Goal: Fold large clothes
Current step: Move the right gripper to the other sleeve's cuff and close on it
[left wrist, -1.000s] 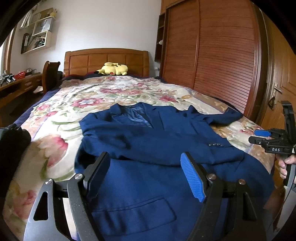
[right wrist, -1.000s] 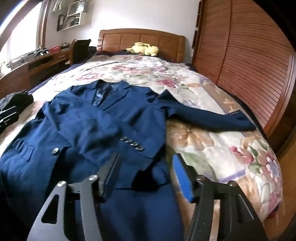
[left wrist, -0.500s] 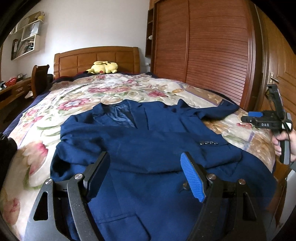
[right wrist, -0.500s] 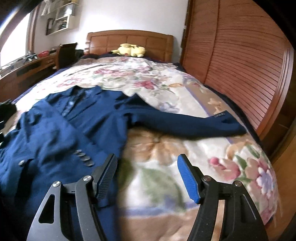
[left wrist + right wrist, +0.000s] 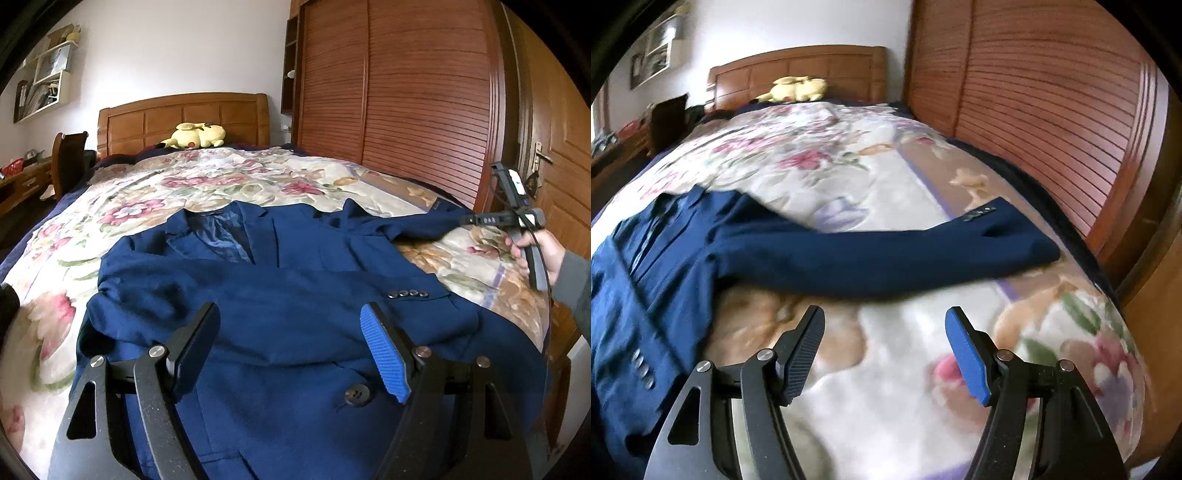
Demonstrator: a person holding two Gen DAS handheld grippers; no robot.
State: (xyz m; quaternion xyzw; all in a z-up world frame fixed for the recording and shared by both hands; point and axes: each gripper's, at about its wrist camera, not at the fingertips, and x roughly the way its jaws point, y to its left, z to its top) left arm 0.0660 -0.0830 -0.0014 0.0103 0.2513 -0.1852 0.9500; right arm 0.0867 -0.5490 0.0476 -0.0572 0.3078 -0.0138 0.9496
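Observation:
A navy blue suit jacket (image 5: 288,314) lies face up on the floral bedspread (image 5: 207,188). One sleeve is folded across its chest, cuff buttons (image 5: 408,294) showing. The other sleeve (image 5: 886,254) stretches out to the right across the bed. My left gripper (image 5: 291,343) is open and empty, hovering over the jacket's lower front. My right gripper (image 5: 884,350) is open and empty, over the bedspread just short of the outstretched sleeve. In the left wrist view the right gripper (image 5: 476,220) shows at the bed's right side, near the sleeve's cuff.
A wooden headboard (image 5: 184,118) with a yellow plush toy (image 5: 195,134) is at the far end. A slatted wooden wardrobe (image 5: 406,92) runs along the bed's right side. A desk and chair (image 5: 66,162) stand at the left.
My right gripper has swung right, away from the jacket's body and toward the outstretched sleeve. My left gripper has shifted a little right over the jacket. Both stay open.

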